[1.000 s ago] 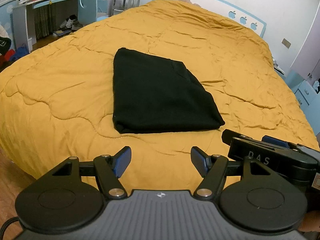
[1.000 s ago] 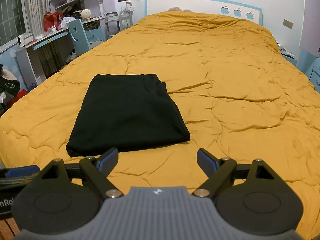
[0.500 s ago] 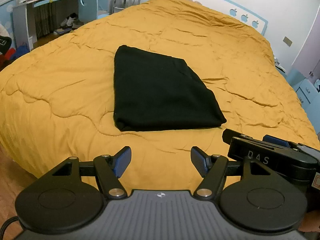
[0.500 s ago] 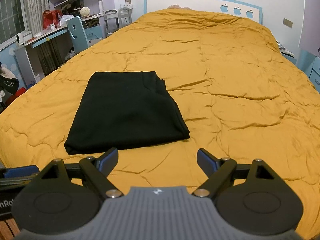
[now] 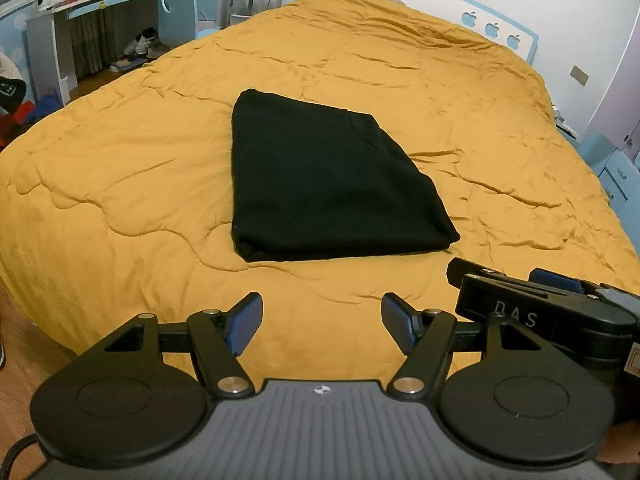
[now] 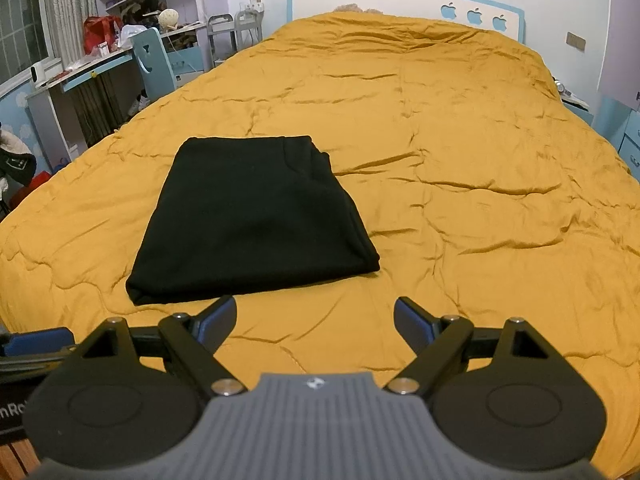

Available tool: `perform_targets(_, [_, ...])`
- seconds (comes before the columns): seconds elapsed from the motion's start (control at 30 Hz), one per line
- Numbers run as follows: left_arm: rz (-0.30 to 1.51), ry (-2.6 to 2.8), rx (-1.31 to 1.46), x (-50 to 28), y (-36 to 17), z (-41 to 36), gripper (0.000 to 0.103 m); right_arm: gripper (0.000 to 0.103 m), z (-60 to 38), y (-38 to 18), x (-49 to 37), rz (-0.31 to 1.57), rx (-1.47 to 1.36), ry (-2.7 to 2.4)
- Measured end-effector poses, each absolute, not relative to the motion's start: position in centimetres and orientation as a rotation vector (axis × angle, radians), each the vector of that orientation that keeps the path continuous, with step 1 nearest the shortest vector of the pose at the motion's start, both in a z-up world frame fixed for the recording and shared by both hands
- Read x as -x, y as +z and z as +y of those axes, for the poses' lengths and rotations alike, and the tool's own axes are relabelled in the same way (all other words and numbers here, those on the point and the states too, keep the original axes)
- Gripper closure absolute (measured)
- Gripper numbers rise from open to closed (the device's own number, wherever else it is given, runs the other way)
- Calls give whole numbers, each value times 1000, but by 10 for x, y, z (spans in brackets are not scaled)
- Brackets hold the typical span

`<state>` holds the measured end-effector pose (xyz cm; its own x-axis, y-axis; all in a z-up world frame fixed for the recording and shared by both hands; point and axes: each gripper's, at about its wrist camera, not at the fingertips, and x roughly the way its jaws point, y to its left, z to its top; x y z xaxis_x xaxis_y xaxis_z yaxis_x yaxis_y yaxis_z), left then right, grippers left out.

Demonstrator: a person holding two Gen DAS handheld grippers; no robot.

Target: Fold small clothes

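A black garment lies folded into a flat rectangle on the mustard-yellow quilt of a bed. In the right wrist view the same black garment sits left of centre on the quilt. My left gripper hovers open over the bed's near edge, short of the garment, with nothing between its blue pads. My right gripper is open too, empty, just in front of the garment's near right corner. The right gripper's body shows at the right of the left wrist view.
A white and blue headboard closes the far end of the bed. A desk and blue chair with clutter stand to the left. Blue drawers stand to the right. Wooden floor shows below the bed's near edge.
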<state>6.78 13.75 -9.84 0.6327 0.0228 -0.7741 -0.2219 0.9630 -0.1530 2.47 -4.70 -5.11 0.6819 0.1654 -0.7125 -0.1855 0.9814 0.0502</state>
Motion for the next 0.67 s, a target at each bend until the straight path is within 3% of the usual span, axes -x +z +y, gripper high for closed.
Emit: perform_targets(0.67, [866, 136, 242, -67, -100, 139, 24, 21, -46, -53, -26, 803, 27, 189])
